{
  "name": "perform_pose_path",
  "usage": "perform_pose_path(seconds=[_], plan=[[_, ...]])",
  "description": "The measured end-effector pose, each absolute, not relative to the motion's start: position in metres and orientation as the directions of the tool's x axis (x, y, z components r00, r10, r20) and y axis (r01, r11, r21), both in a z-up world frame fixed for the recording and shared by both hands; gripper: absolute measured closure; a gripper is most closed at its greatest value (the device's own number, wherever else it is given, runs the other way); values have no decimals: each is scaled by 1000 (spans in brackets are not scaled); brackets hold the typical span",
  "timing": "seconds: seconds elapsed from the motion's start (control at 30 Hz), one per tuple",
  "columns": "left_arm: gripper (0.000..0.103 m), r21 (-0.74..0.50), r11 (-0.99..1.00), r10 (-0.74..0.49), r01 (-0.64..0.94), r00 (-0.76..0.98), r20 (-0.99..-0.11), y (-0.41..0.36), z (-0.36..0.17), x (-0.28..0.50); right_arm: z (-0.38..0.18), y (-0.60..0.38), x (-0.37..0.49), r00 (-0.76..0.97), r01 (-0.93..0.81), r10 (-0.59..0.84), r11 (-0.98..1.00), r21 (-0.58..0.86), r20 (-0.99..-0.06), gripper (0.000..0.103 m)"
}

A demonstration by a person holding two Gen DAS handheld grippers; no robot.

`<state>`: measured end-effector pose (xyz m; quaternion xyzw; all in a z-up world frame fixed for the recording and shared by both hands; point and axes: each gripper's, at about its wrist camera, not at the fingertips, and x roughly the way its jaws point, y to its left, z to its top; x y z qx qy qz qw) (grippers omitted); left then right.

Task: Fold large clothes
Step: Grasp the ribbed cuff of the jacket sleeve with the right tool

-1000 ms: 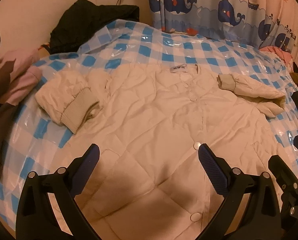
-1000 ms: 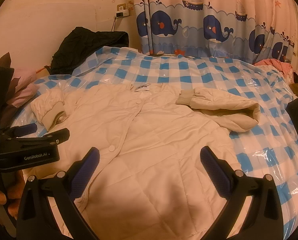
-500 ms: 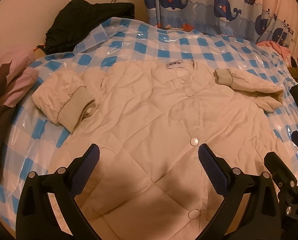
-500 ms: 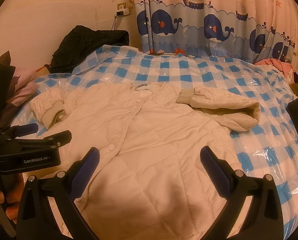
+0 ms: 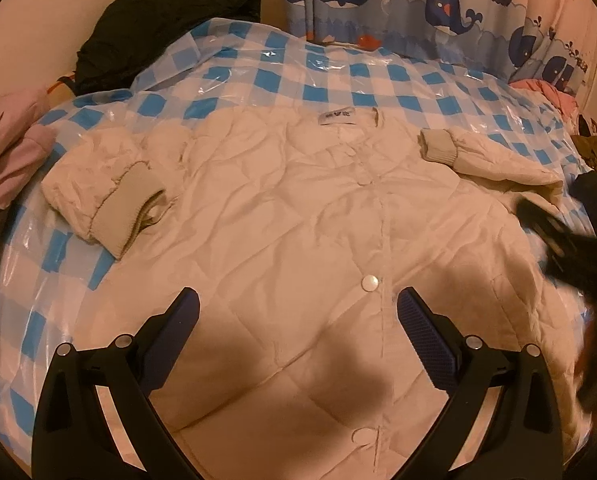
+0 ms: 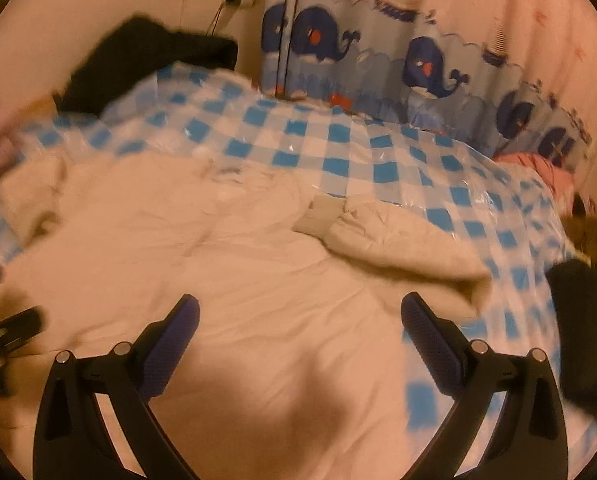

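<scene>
Cream quilted jacket (image 5: 298, 208) lies spread flat, front up, across the middle of a bed covered with a blue-and-white checked plastic sheet (image 5: 338, 80). Its snap placket runs down the centre, with one white snap (image 5: 370, 282) showing between the fingers of the left tool (image 5: 298, 312). A neck label (image 5: 337, 117) sits at the collar, toward 12 o'clock. The sleeve at 9 o'clock is folded in on itself, its ribbed cuff (image 5: 128, 212) resting at the edge of the jacket body. The other sleeve (image 6: 402, 240) lies along the 2 o'clock side, its ribbed cuff (image 6: 318, 216) pointing back toward the collar.

The left tool hovers over the lower front of the jacket with its blue-padded fingers spread wide apart, holding nothing. The right tool (image 6: 298, 320) likewise has its fingers wide apart and empty, over the jacket's right-hand part; its view is blurred. In the left wrist view the right tool appears only as a dark smear at 3 o'clock.

Farther out, a black garment (image 5: 158, 28) is heaped at 11 o'clock by the wall, pink clothing (image 5: 14, 152) lies at 9 o'clock, and a whale-print curtain (image 5: 418, 8) hangs behind the bed from 12 to 2 o'clock. More pink fabric (image 6: 538, 164) lies at the bed's far edge at 2 o'clock.
</scene>
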<state>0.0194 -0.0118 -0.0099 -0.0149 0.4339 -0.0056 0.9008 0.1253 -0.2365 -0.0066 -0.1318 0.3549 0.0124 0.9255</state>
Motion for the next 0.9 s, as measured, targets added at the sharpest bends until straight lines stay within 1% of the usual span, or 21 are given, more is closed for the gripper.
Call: perform_pose_path(seconds=[0.13, 0.2, 0.27, 0.43, 0.5, 0.53, 0.57, 0.6, 0.63, 0.67, 0.7, 0.73, 0.77, 0.83, 0.9], plan=[[8, -40, 999, -29, -5, 613, -790, -15, -12, 24, -36, -238, 193, 679, -150, -157, 927, -345, -717, 6], [8, -43, 999, -32, -4, 605, -795, -16, -15, 27, -54, -235, 225, 656, -160, -242, 881, -445, -715, 6], [8, -46, 999, -35, -3, 601, -799, -16, -16, 29, -65, -240, 249, 638, -151, -305, 851, -503, -707, 6], [8, -56, 998, -44, -2, 589, -807, -18, -19, 32, -89, -269, 289, 556, -118, -397, 832, -543, -730, 6], [8, -64, 998, -52, 1, 581, -813, -20, -21, 35, -95, -287, 299, 511, -137, -336, 876, -461, -791, 6], [8, -66, 998, -56, 3, 578, -814, -21, -22, 35, -96, -292, 303, 500, -138, -315, 891, -433, -807, 9], [8, -67, 998, -58, 5, 576, -815, -22, -23, 36, -95, -300, 306, 493, -136, -287, 907, -399, -821, 15], [8, -66, 998, -58, 7, 574, -817, -23, -24, 37, -94, -303, 308, 494, -131, -272, 916, -380, -826, 34], [8, -65, 998, -58, 9, 574, -817, -24, -25, 37, -91, -309, 309, 495, -124, -248, 928, -351, -833, 48], [8, -61, 998, -56, 11, 573, -817, -26, -26, 38, -88, -311, 309, 500, -121, -230, 936, -330, -835, 53], [8, -58, 998, -54, 12, 572, -818, -28, -27, 39, -80, -317, 307, 518, -116, -194, 949, -293, -833, 67], [8, -56, 998, -54, 14, 570, -820, -29, -28, 39, -75, -318, 306, 527, -111, -170, 957, -266, -833, 79], [8, -52, 998, -53, 17, 567, -822, -32, -29, 40, -63, -328, 303, 552, -94, -130, 972, -216, -824, 80], [8, -46, 999, -51, 24, 565, -824, -35, -31, 41, -44, -346, 296, 589, -57, -66, 991, -123, -805, 84], [8, -36, 999, -47, 31, 566, -823, -38, -32, 41, -20, -379, 285, 640, -2, -4, 1000, -8, -769, 85]])
